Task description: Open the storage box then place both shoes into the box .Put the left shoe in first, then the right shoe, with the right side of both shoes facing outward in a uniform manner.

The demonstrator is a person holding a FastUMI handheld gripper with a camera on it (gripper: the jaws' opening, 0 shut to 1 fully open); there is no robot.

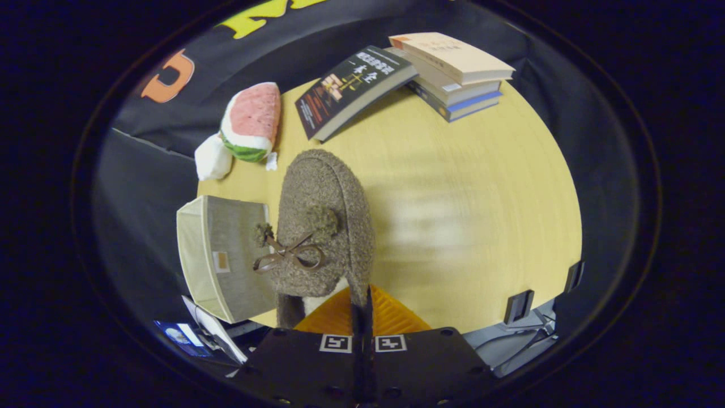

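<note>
- The round wooden table spreads out under me, pale and bare across its right half.
- My tongs sit at the near edge, fingers pressed together with hardly a gap, pinching the rim at the heel of the shoe.
- That shoe is a fuzzy brown slipper, hanging off my fingers and stretching away from me toward the far side, toe farthest out. It has a brown ribbon bow and two little pompoms on top.
- To the shoe's left is the storage box, beige, at the table's left edge, partly tucked behind the shoe. I cannot tell whether it is open.
- On the far side lies a stack of books, with a dark-covered book leaning against its left side.
- Far left, a watermelon-slice plush toy lies at the table's edge, with a small white plush touching its near end.
</note>
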